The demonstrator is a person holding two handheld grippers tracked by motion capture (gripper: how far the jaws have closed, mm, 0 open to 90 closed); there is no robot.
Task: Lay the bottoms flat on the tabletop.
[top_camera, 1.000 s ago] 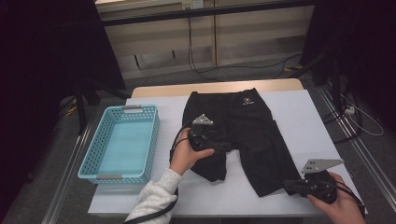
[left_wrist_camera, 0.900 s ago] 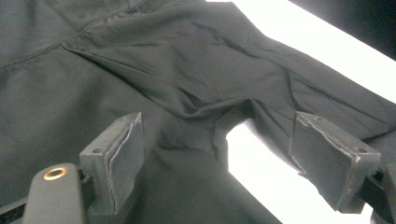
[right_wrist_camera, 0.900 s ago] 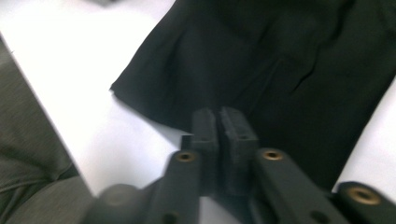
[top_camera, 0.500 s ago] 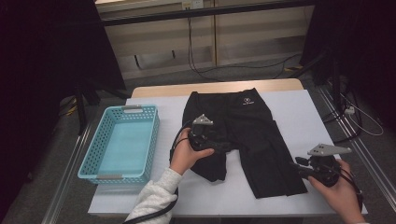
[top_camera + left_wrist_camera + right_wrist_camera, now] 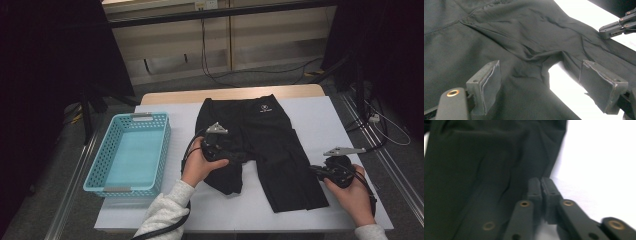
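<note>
Your left gripper [image 5: 541, 82] hovers wide over the shorts [image 5: 260, 145], spread on the surface [image 5: 320, 120] beside the basket [image 5: 131, 152]. Your right gripper [image 5: 541, 185] shows pads pressed together at the leg's edge, apparently empty.

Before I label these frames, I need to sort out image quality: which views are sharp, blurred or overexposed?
High view: dim, dark surroundings, black fabric shorts readable. Left gripper view: sharp, white table cover blown out. Right gripper view: soft and blurred, closed black right gripper out of focus.

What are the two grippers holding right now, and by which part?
Nothing. The left gripper is open over the shorts' crotch; the right gripper is shut at the leg's outer edge, no cloth visibly between its jaws.
</note>
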